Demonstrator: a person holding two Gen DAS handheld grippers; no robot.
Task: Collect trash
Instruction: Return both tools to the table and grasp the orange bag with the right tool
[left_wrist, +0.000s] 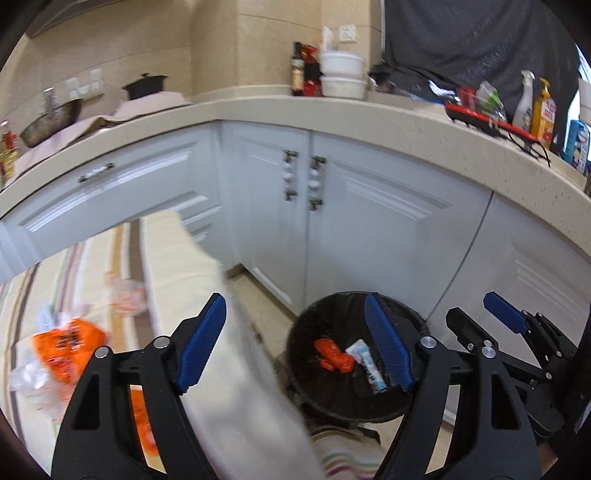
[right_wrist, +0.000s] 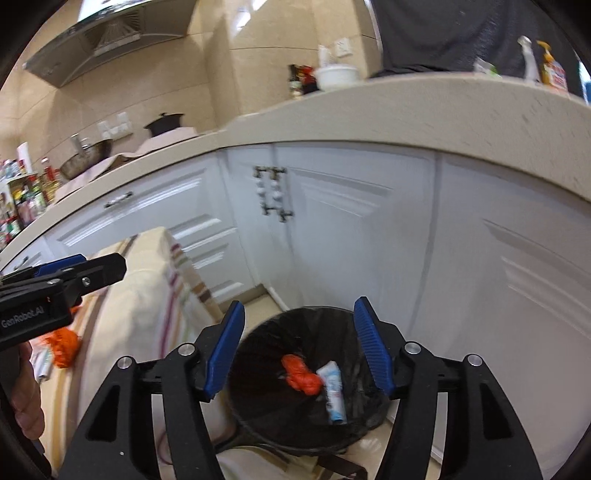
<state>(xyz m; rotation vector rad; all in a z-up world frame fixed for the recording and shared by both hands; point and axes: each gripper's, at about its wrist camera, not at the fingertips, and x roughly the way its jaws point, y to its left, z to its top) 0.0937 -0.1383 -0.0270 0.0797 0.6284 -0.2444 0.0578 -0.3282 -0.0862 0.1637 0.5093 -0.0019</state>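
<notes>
Both grippers — left (left_wrist: 295, 343), right (right_wrist: 299, 347) — hang with jaws apart and empty over the bin (right_wrist: 258, 428) by the table's corner, where an orange wad (right_wrist: 300, 376) and tube (right_wrist: 334, 389) lie; more wrappers (left_wrist: 66, 341) await on the tabletop (left_wrist: 92, 258).

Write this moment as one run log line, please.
left gripper: open, empty | right gripper: open, empty | trash bin: orange wrapper, white tube inside | orange bag: on cloth
</notes>
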